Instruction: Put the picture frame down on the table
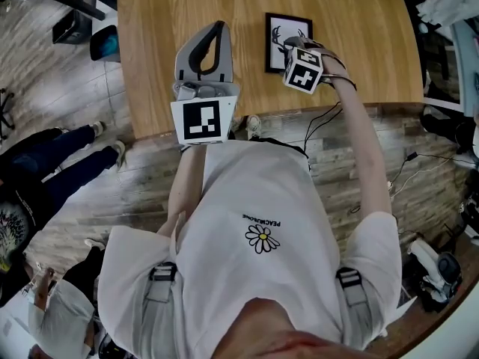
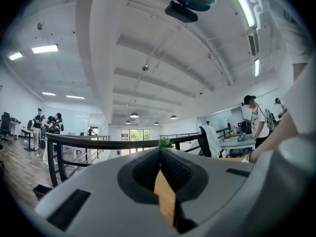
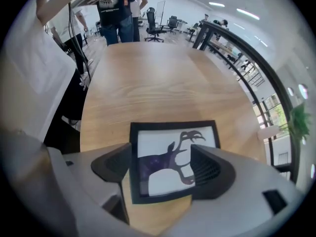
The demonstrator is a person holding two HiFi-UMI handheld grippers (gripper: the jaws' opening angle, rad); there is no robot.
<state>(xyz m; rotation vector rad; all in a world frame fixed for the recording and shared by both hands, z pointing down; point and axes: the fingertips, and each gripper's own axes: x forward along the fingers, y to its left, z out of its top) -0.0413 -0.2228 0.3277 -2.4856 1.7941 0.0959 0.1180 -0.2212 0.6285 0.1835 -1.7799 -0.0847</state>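
A black picture frame (image 1: 281,40) with a deer silhouette lies flat on the wooden table (image 1: 359,21), near its front edge. My right gripper (image 1: 297,47) hovers over the frame's near right part. In the right gripper view the frame (image 3: 165,147) shows between and below the two jaws. The right gripper (image 3: 162,158) is open, its pads apart and nothing pinched. To the frame's left, my left gripper (image 1: 218,28) is over the table's front edge. It is tilted up toward the ceiling, with the fingertips (image 2: 160,152) pressed together and nothing in them.
The table's front edge (image 1: 269,122) runs just ahead of my body. People stand on the wood floor at the left (image 1: 45,155). Cables (image 1: 404,170) and equipment (image 1: 438,271) lie on the floor to the right. A person (image 3: 116,14) stands at the table's far end.
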